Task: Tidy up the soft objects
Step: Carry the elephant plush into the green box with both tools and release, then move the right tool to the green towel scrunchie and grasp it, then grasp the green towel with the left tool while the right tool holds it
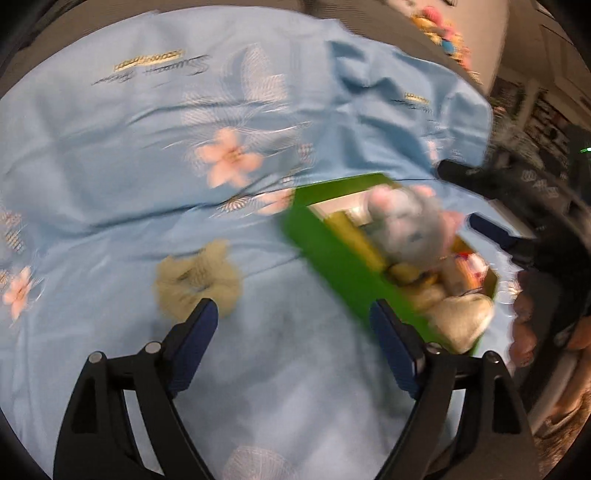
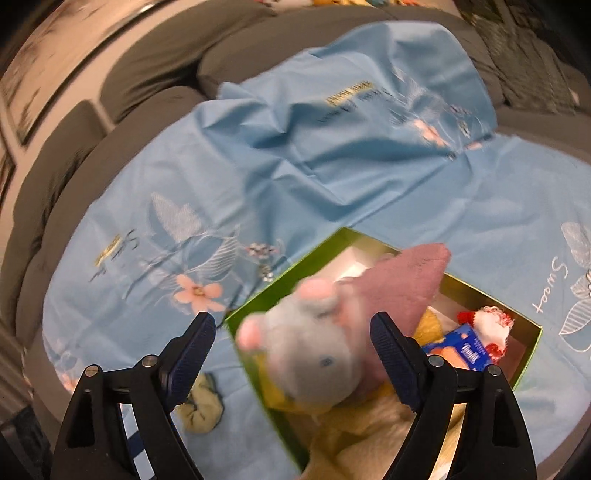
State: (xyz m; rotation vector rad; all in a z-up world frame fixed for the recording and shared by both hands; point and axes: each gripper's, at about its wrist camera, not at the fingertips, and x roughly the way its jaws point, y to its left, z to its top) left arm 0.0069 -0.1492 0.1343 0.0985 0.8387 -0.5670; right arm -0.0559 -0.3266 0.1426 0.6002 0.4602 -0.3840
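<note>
A green box sits on a light blue flowered sheet. It holds a grey plush mouse with pink ears, a pink cloth, yellow and cream soft pieces, a red and white soft item and a blue packet. A beige scrunchie lies on the sheet left of the box. My left gripper is open, above the sheet between scrunchie and box. My right gripper is open above the mouse, not touching it; it also shows in the left wrist view.
Grey sofa cushions ring the far side of the sheet. A raised fold of the sheet lies beyond the box. A colourful soft item sits far back. The person's hand shows at the right edge.
</note>
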